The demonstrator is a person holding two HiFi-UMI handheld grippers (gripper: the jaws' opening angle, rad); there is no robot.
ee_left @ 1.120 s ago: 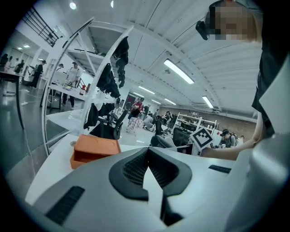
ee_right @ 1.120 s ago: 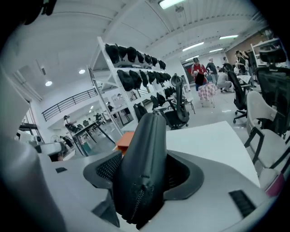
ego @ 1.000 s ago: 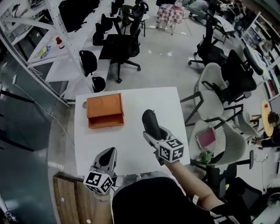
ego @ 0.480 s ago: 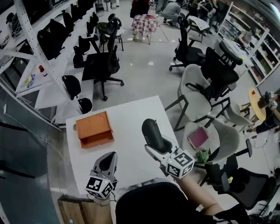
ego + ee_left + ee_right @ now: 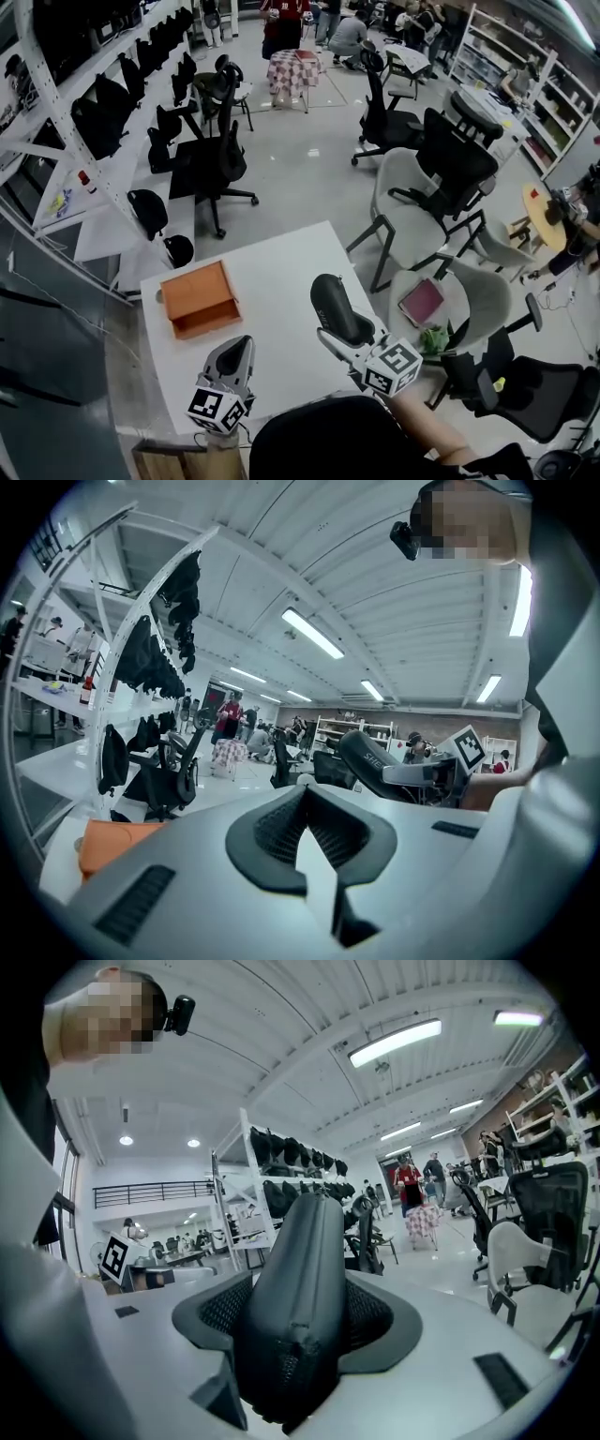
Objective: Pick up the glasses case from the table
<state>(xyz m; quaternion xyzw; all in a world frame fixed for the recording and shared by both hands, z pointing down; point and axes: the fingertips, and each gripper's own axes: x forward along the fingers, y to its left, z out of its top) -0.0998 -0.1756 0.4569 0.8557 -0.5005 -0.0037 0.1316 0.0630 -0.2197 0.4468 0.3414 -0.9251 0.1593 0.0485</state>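
Note:
The glasses case [image 5: 336, 307] is a long black zipped shell. My right gripper [image 5: 341, 325] is shut on its near end and holds it up above the white table [image 5: 281, 267], pointing away from me. In the right gripper view the case [image 5: 302, 1297] stands between the ribbed pads and fills the gap. My left gripper [image 5: 236, 349] hovers over the table's near left part, shut with nothing in it. In the left gripper view its pads [image 5: 272, 832] meet, and the case [image 5: 373, 764] shows at the right.
An orange box [image 5: 197, 298] lies on the table's left half. Grey and black office chairs [image 5: 412, 220] crowd the floor to the right, with a white shelving rack [image 5: 56, 122] at the left. People stand far off near a checkered table [image 5: 292, 67].
My right gripper has risen with the case held in it. The left gripper has lifted a little too. The head view has tilted up and shows more of the room.

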